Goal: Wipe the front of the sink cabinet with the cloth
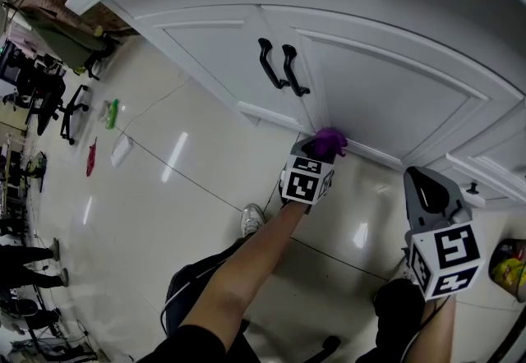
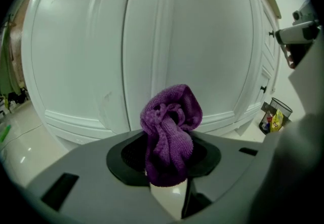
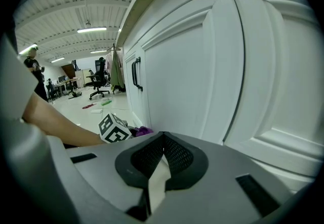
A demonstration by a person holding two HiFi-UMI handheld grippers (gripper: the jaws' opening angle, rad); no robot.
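My left tool (image 2: 165,156) is clamped on the purple cloth (image 2: 170,125), which bunches up between its jaws at the foot of the white sink cabinet (image 1: 394,90), below the two black handles (image 1: 280,66). My right tool (image 3: 161,161) is empty, its jaws together, near the cabinet's right side.

The cloth (image 2: 169,134) is purple with a nubbly knit weave, set against the plain white cabinet (image 1: 386,82), whose two handles (image 1: 282,66) are black. The left gripper (image 2: 169,167) and right gripper (image 3: 159,167) are grey with black mesh-patterned pads (image 3: 177,154) (their cubes (image 1: 306,181) carry black-and-white square markers). Below the cabinet, the floor (image 1: 164,197) is glossy cream tile.
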